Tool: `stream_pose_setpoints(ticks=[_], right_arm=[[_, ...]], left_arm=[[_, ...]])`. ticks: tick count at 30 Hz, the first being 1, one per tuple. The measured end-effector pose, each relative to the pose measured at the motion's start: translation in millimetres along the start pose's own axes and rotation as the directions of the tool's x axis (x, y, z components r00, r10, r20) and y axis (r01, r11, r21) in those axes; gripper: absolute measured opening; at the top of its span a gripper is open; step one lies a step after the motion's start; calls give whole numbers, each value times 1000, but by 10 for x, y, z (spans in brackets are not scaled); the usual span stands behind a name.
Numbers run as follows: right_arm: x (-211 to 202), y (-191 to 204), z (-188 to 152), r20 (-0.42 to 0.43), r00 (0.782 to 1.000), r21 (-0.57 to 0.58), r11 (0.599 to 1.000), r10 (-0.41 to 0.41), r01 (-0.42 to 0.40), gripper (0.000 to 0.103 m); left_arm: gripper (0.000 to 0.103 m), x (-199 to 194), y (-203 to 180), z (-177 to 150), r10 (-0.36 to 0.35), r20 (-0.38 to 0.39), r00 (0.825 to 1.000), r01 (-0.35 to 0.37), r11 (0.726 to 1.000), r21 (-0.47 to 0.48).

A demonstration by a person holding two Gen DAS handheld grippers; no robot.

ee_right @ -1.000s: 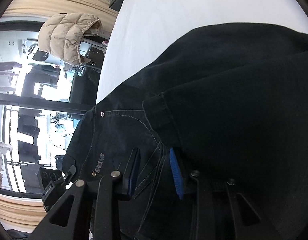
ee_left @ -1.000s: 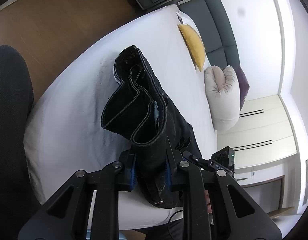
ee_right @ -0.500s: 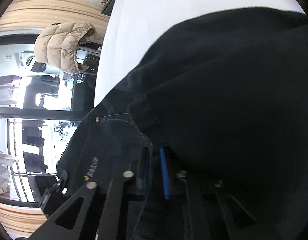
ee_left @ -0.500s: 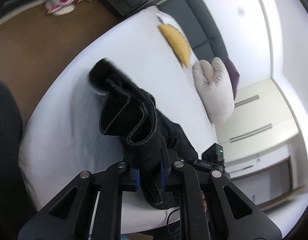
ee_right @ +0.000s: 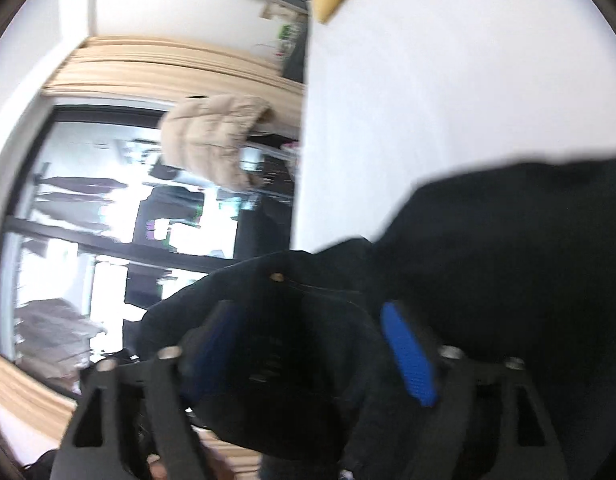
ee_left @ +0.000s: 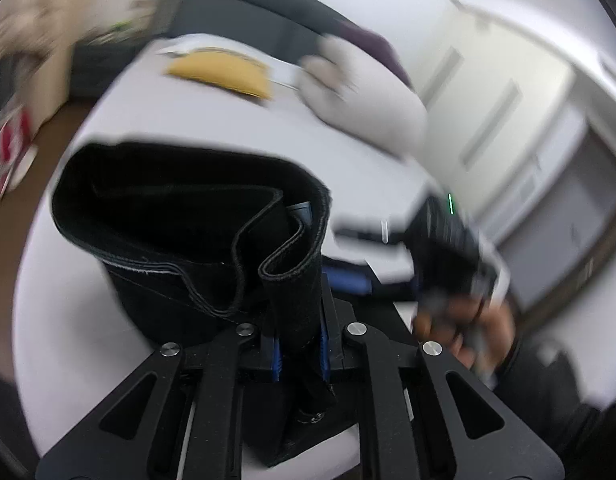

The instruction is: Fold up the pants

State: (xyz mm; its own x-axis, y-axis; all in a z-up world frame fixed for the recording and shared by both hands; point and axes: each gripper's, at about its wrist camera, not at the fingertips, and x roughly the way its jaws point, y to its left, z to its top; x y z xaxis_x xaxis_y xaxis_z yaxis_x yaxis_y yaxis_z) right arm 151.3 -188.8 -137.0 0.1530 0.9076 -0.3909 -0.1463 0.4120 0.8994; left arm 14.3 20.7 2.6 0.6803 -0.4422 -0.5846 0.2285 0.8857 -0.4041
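Note:
The black pants (ee_left: pixel 180 224) lie bunched on the white bed (ee_left: pixel 68 312). My left gripper (ee_left: pixel 298 344) is shut on a folded band of the pants, which rises between its blue pads. In the right wrist view the pants (ee_right: pixel 508 240) fill the lower right. My right gripper (ee_right: pixel 312 344) has its blue pads wide apart, with dark cloth lying between them; it is open. The right gripper and the hand holding it (ee_left: pixel 464 264) show in the left wrist view, to the right of the pants. Both views are blurred.
A yellow pillow (ee_left: pixel 224 72), a pale cushion (ee_left: pixel 364 92) and a dark headboard (ee_left: pixel 244 8) stand at the far end of the bed. A beige puffer jacket (ee_right: pixel 216 136) hangs by a large window (ee_right: pixel 88 232). Wood floor lies left of the bed.
My right gripper has opened from shut on the pants. My left gripper has swung toward the head of the bed, still holding the pants. Both views have turned quickly.

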Motion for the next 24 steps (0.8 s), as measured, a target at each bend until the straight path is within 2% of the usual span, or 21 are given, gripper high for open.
stream_pose_setpoints(ticks=[2,3,4,5,7,9,12,13,16,19,22,23,24], right_arm=[[-213,39,127,-4,998,-23,997,70,-70,89],[-311,49,172,0,995,-30,995,98,-98,92],[-423,46,218,11,993,-36,992,118,-117,101],[-547,27,243,28,992,-47,992,121,-120,103],[-687,-59,252,34,995,-57,994,94,-92,103],[-739,-253,208,11,1000,-10,1000,23,-23,103],[-790,-510,29,-22,999,60,997,-38,40,103],[-810,-538,-14,-25,999,58,997,-43,44,103],[-890,-562,-130,-11,1000,50,998,-27,28,103],[-826,-570,-104,-43,996,41,996,-78,80,103],[-762,-437,-63,-98,988,-29,993,-120,118,103],[-738,-427,-46,-121,981,-51,988,-153,148,99],[-732,-434,-20,-139,974,-66,983,-178,170,87]], left_arm=[[11,323,-380,-70,-11,-63,998,18,993,117],[11,454,-511,-121,-15,-91,996,29,988,154],[11,567,-627,-168,-17,-116,993,38,982,185],[11,682,-742,-222,-14,-143,990,46,974,221],[11,884,-940,-345,-10,-186,982,62,958,280],[11,1040,-1101,-446,11,-218,976,65,938,340],[11,1249,-1175,-599,46,-262,964,59,924,378],[11,1275,-1201,-631,55,-264,963,55,918,392],[11,1311,-1371,-735,96,-246,965,34,878,478],[11,1345,-1544,-846,143,-220,965,6,827,562],[11,1388,-1707,-983,175,-184,967,-21,777,629],[11,1389,-1759,-1030,188,-170,967,-32,756,654],[11,1456,-1721,-1025,199,-160,967,-42,740,671]])
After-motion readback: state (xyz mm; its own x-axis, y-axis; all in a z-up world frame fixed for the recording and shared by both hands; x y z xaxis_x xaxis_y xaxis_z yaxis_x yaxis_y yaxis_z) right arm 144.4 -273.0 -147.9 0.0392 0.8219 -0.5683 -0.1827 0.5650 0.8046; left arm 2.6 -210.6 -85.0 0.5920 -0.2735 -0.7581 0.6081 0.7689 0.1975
